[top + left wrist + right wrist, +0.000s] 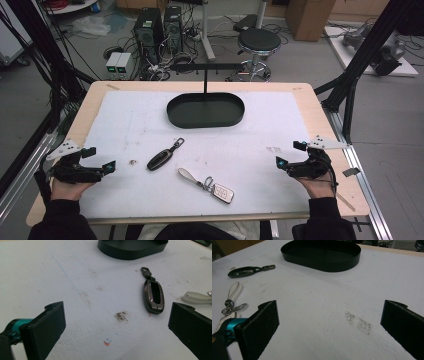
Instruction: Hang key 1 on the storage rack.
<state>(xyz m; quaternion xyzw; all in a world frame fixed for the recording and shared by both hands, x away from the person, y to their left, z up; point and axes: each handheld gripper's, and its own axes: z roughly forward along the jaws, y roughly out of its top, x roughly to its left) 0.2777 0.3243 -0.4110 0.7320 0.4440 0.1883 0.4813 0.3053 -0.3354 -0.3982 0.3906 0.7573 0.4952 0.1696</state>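
Lab: floor computers (161, 27), tangled cables (55, 6)

Mat wide open btwn dark key fob (160, 159), white key fob (222, 192) & black tray (205, 110).

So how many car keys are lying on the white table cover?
2. The dark key fob lies left of centre, nearer the left hand-held gripper. The silver key fob with a white strap lies near the front edge, at the middle.

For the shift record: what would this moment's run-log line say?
left tool: open, empty | right tool: open, empty | dark key fob, white key fob: on mat | tray: empty
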